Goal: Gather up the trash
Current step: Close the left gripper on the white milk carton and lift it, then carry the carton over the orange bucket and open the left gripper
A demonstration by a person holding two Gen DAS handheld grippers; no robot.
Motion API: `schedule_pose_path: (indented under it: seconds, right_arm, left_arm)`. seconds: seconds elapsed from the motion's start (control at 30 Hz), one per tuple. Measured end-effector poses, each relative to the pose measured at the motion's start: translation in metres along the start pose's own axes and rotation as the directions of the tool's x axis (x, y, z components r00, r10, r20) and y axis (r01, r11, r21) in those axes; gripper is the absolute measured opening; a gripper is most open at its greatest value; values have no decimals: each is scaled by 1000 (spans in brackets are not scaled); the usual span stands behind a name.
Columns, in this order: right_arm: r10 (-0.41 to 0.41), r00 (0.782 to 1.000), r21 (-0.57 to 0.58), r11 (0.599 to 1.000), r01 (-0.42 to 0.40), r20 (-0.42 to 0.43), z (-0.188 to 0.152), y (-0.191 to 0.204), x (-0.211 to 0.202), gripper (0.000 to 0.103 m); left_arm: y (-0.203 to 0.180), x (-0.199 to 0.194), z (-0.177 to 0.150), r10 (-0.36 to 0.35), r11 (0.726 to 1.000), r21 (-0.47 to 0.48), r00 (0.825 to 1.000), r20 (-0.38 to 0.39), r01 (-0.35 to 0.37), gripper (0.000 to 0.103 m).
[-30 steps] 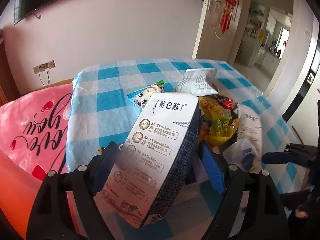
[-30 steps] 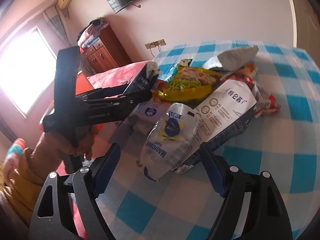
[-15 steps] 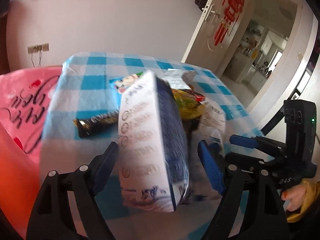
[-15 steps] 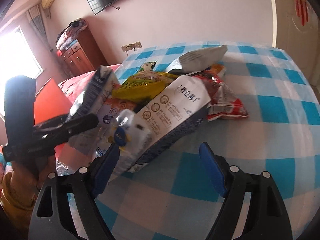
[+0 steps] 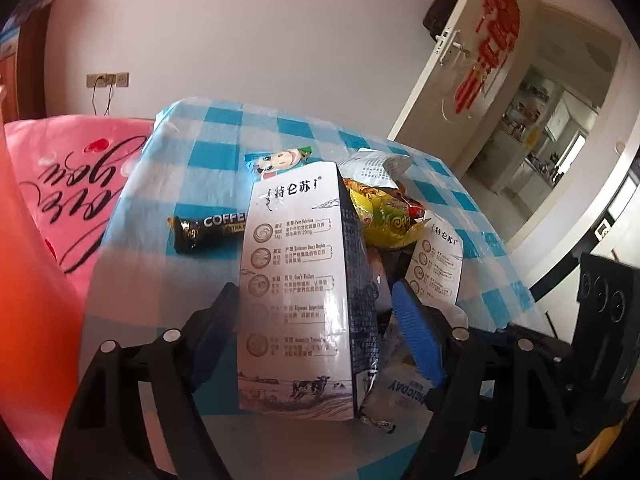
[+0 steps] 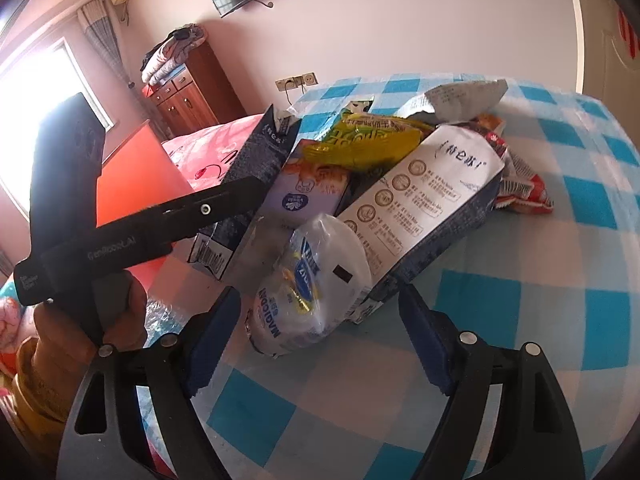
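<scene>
A heap of trash lies on the blue-checked table [image 6: 560, 264]. My left gripper [image 5: 316, 320] has its fingers spread around an upright white and navy milk carton [image 5: 300, 280]; the carton stands off the table, and whether the pads press it is unclear. The same carton [image 6: 256, 168] and the left gripper's arm [image 6: 160, 224] show in the right wrist view. My right gripper [image 6: 320, 340] is open, its fingers on either side of a clear plastic Magicday wrapper [image 6: 316, 288]. A second milk carton [image 6: 420, 216] lies tilted behind the wrapper.
A yellow snack bag [image 6: 368, 140], a red wrapper [image 6: 524, 188], a white torn bag [image 6: 464, 96] and a black coffee stick [image 5: 208, 232] lie on the table. A pink plastic bag [image 5: 68, 184] and an orange bin [image 6: 132, 176] are at the table's left.
The left gripper has turned the milk carton from tilted to upright and lifted it, uncovering the coffee stick. The right gripper has moved in around the Magicday wrapper.
</scene>
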State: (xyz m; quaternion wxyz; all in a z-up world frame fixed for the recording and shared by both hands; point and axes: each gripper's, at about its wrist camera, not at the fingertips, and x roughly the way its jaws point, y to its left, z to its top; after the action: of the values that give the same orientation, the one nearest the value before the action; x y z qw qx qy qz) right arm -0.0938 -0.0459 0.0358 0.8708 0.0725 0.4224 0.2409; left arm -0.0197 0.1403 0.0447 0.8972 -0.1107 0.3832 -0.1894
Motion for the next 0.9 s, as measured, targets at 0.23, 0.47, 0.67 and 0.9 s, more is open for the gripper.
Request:
schedule_pose_path:
  seconds: [0.23, 0.47, 0.67, 0.9]
  right_arm:
    - [-35, 998, -48, 998, 37, 53, 9, 4, -1, 64]
    - [-64, 996, -44, 997, 66, 55, 8, -3, -1, 53]
    - [-103, 986, -124, 985, 119, 129, 5, 11, -19, 60]
    - [-48, 996, -176, 983, 60, 69, 12, 16, 5, 56]
  left_arm:
    - [11, 6, -5, -1, 996, -87, 1000, -12, 0, 67]
    - [13, 4, -10, 26, 993, -117, 1000, -10, -27, 67]
    - [5, -4, -15, 87, 994, -61, 996, 13, -86, 66]
    - [-3, -19, -19, 147, 989, -26, 988, 45, -146, 66]
